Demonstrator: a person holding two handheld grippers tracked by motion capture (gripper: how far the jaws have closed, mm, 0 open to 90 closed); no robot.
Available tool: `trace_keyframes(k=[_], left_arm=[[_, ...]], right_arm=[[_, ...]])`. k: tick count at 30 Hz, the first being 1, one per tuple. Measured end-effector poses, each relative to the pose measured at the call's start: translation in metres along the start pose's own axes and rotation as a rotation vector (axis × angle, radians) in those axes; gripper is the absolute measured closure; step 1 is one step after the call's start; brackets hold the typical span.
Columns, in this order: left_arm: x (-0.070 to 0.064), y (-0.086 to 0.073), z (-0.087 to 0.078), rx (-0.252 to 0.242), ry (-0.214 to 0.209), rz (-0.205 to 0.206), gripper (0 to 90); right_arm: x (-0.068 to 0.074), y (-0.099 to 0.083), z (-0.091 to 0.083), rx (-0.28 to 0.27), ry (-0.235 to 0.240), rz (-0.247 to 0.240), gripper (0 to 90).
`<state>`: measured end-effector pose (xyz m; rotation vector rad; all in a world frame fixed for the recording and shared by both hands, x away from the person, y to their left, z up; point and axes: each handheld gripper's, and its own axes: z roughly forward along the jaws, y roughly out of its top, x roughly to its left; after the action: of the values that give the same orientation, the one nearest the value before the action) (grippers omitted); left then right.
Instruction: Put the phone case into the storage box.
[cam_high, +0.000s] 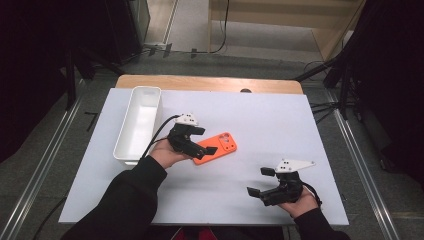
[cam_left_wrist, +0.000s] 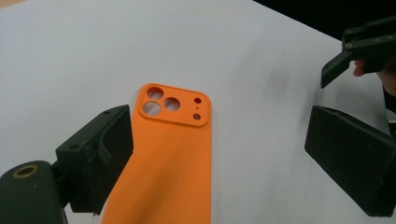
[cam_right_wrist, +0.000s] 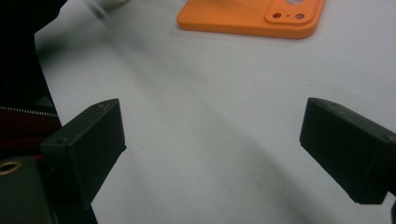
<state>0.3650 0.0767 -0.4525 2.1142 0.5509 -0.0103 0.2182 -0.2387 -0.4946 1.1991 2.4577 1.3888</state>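
A wide white counter (cam_high: 260, 120) fills the middle of the high view, its wooden far edge showing beyond the white surface. Along the counter's left side stands a long, narrow white plastic bin (cam_high: 138, 125), open at the top, running from near to far. Just right of the bin's near end, the person's left hand (cam_high: 165, 152), in a black sleeve, holds the left gripper (cam_high: 204, 141) with its jaws spread wide apart over an orange phone case (cam_high: 216, 148). The case lies flat on the counter, near its middle, back side up, with its camera cut-outs at the end farthest from the hand. In the left gripper view, the phone case (cam_left_wrist: 170, 158) lies beside the left-hand jaw, whose edge overlaps the case's long side, while the other jaw stands well clear over bare counter; nothing is clamped. Near the counter's front right corner, well apart from the case, the right hand (cam_high: 302, 202) holds the right gripper (cam_high: 261, 182), its jaws also spread wide and holding nothing, pointing left across the counter. In the right gripper view, the case (cam_right_wrist: 252, 18) lies farther off beyond the open jaws.
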Motion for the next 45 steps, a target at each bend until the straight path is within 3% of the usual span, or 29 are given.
trace_keyframes(k=[9, 24, 36, 45], left_arm=[[0.008, 0.01, 0.007, -0.006, 0.002, -0.007, 7.9], [0.017, 0.025, 0.024, -0.006, 0.001, 0.037, 7.9], [0.021, 0.022, 0.032, -0.011, 0.017, 0.022, 7.9], [0.021, 0.018, 0.034, 0.0, 0.028, 0.051, 7.9]], right_arm=[[0.0, 0.0, 0.0, -0.002, 0.003, -0.001, 5.7], [-0.001, -0.002, -0.003, -0.011, -0.001, 0.007, 5.8], [-0.001, -0.003, -0.003, -0.007, -0.004, 0.006, 5.7], [-0.002, -0.002, -0.002, -0.005, -0.003, 0.009, 5.8]])
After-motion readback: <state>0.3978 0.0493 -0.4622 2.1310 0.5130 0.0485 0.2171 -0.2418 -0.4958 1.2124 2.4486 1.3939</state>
